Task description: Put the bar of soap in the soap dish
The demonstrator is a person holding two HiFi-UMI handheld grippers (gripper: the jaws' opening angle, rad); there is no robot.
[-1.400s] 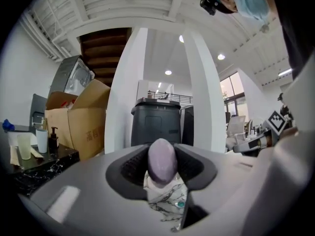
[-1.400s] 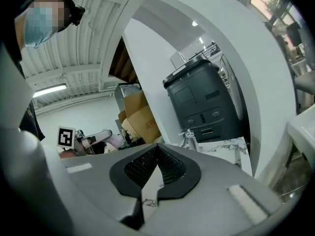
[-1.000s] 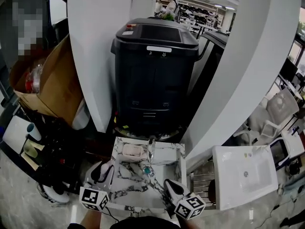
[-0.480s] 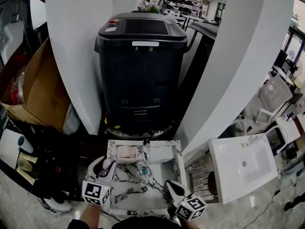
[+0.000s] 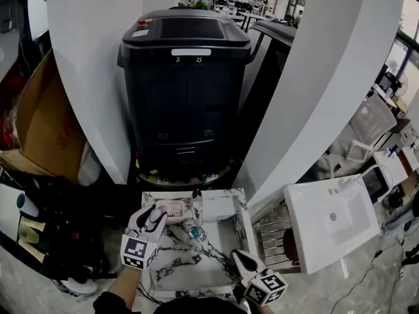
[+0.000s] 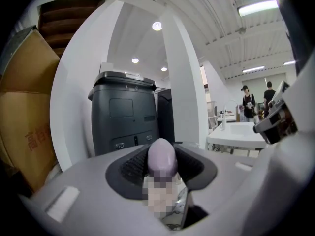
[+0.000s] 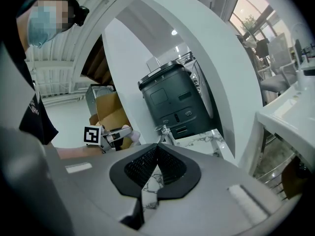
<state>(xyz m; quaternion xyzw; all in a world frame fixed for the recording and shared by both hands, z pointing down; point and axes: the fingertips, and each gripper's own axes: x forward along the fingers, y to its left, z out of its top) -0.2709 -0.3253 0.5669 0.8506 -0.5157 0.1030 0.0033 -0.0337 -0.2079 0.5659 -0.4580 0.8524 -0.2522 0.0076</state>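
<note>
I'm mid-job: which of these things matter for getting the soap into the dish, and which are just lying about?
For the job:
- bar of soap, gripped in the left gripper fingers
- soap dish, at the back of the marble sink top, beside the faucet

Lying about:
- black unit
- cardboard box
- white basin
- right gripper, shut and empty

R gripper (image 7: 157, 149) jaw tips together, empty; marble counter (image 7: 197, 142) beyond; L gripper (image 7: 127, 132) at left w/ soap (image 7: 134, 135).
</note>
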